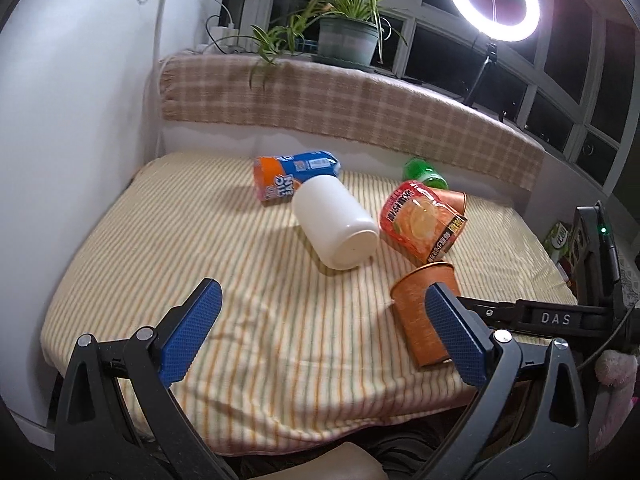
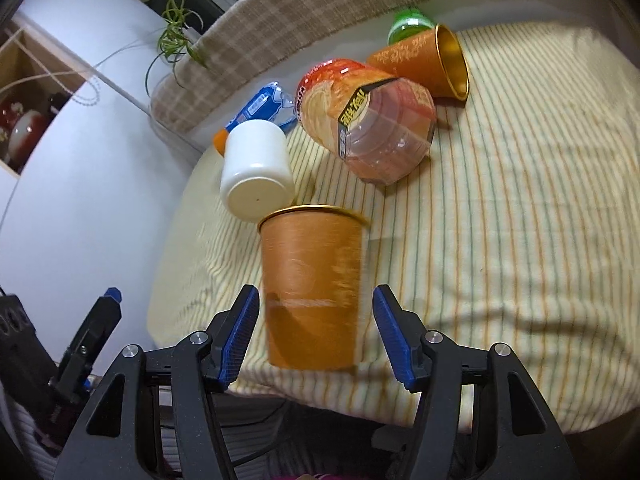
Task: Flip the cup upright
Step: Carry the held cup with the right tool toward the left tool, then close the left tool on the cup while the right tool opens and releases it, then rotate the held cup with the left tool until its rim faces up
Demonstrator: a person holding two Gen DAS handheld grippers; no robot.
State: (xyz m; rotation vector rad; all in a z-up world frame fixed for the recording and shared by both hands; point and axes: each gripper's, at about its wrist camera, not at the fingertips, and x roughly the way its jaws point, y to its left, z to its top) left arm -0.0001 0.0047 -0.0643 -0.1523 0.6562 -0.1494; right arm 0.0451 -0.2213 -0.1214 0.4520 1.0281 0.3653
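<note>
An orange paper cup with a gold rim point(image 2: 312, 288) stands between my right gripper's point(image 2: 316, 316) open blue fingers, with a gap on each side; the cup is blurred. It also shows in the left wrist view point(image 1: 424, 316), rim up and slightly tilted, near the table's front right edge. A second orange cup point(image 2: 424, 64) lies on its side at the back. A white cup point(image 1: 336, 224) lies on its side in the middle. My left gripper point(image 1: 320, 316) is open and empty above the striped cloth.
A striped cloth point(image 1: 200, 240) covers the table. An orange jar point(image 1: 424, 220), a blue-orange bottle point(image 1: 292, 176) and a green bottle point(image 1: 424, 174) lie on it. A plaid-covered ledge point(image 1: 340, 100) with a plant and a ring light stands behind.
</note>
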